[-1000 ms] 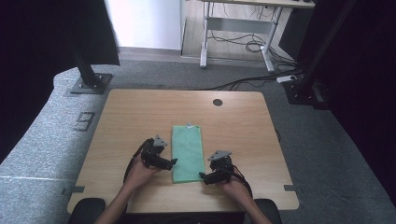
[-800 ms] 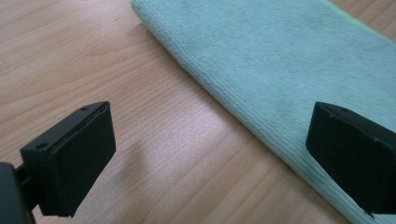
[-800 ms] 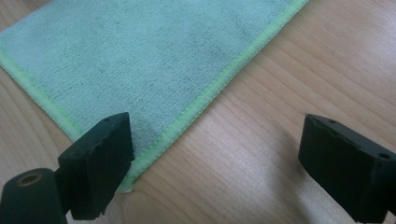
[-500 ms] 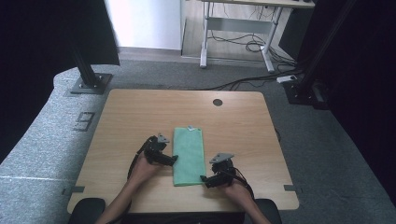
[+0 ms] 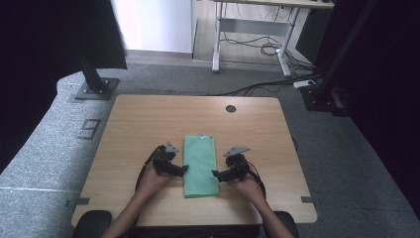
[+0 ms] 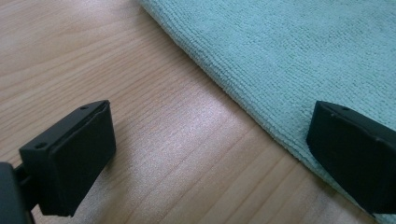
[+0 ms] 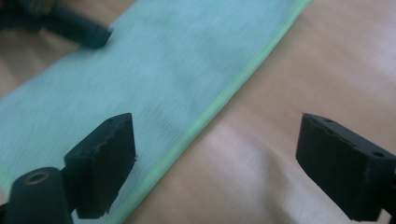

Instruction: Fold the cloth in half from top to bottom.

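Terry-pile green cloth [image 5: 200, 165], folded long & flat on woodgrain table [image 5: 148, 119]; left gripper [image 5: 184, 170] & right gripper [image 5: 216, 173] fingers spread wide.

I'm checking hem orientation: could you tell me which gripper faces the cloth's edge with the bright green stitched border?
The right gripper: a bright green hem runs between its jaws along the cloth.

A light wooden table [image 5: 148, 124] stands on grey carpet, a round cable hole [image 5: 231, 108] near its far edge. A folded green cloth [image 5: 200, 163] lies flat near the front edge.
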Action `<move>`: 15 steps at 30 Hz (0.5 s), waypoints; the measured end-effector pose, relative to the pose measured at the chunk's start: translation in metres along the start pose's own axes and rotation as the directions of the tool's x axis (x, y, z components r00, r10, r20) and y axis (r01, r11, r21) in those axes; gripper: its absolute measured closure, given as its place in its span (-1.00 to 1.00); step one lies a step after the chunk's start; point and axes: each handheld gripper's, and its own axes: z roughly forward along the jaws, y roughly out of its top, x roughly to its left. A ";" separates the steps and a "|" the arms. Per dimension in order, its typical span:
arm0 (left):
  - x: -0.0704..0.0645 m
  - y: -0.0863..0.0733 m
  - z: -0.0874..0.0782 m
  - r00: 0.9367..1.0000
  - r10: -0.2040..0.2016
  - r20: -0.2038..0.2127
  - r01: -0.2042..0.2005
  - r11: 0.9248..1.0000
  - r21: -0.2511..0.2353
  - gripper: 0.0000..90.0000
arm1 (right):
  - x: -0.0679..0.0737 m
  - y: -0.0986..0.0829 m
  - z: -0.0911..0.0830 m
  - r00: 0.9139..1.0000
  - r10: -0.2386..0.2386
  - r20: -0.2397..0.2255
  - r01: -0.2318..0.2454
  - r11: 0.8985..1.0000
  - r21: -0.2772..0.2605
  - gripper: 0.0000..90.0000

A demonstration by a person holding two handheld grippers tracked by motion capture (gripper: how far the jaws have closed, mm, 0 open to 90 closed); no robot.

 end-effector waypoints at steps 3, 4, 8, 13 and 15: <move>0.000 0.000 0.000 1.000 0.002 0.000 -0.002 1.000 0.002 -0.97 | -0.012 0.019 0.010 1.000 0.010 0.022 -0.010 1.000 -0.006 -0.67; 0.000 0.000 0.000 1.000 0.002 0.000 -0.002 1.000 0.002 -0.97 | -0.012 0.019 0.010 1.000 0.010 0.022 -0.010 1.000 -0.006 -0.67; 0.000 0.000 0.000 1.000 -0.001 0.000 0.001 1.000 0.000 -0.97 | -0.021 0.033 0.019 1.000 0.008 0.028 -0.008 1.000 0.000 -0.57; 0.000 0.000 0.000 1.000 -0.001 0.000 0.001 1.000 0.001 -0.97 | -0.036 0.053 0.033 0.999 0.010 0.033 -0.010 1.000 0.003 -0.24; 0.000 0.000 0.000 1.000 0.000 0.000 0.000 1.000 0.001 -0.97 | -0.040 0.059 0.038 0.999 0.005 0.034 -0.005 1.000 0.008 -0.15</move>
